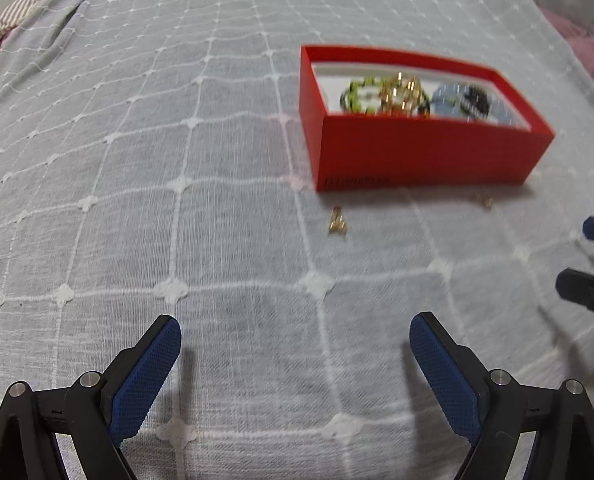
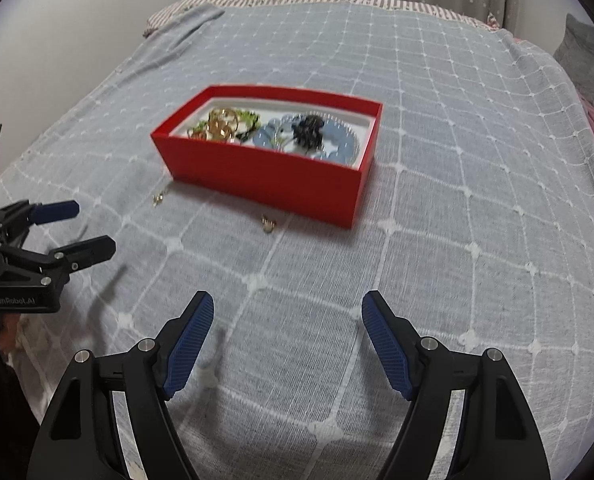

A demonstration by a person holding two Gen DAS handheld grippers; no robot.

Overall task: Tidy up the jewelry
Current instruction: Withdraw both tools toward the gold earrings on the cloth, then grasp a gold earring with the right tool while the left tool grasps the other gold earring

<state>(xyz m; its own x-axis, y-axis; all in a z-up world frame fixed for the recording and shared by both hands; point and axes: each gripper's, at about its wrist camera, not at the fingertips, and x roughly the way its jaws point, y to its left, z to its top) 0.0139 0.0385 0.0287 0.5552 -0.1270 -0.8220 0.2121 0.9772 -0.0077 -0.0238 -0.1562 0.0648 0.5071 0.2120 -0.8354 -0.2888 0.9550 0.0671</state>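
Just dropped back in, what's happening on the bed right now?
A person is sorting jewelry with a gripper in each hand. The red box sits on the grey checked bedspread and already holds gold, green, blue and black pieces. Two small gold pieces lie loose on the cover in front of it, one nearer the left gripper, the other by the box's near wall. The right gripper also hangs above the cover. Both have open jaws with nothing between them.
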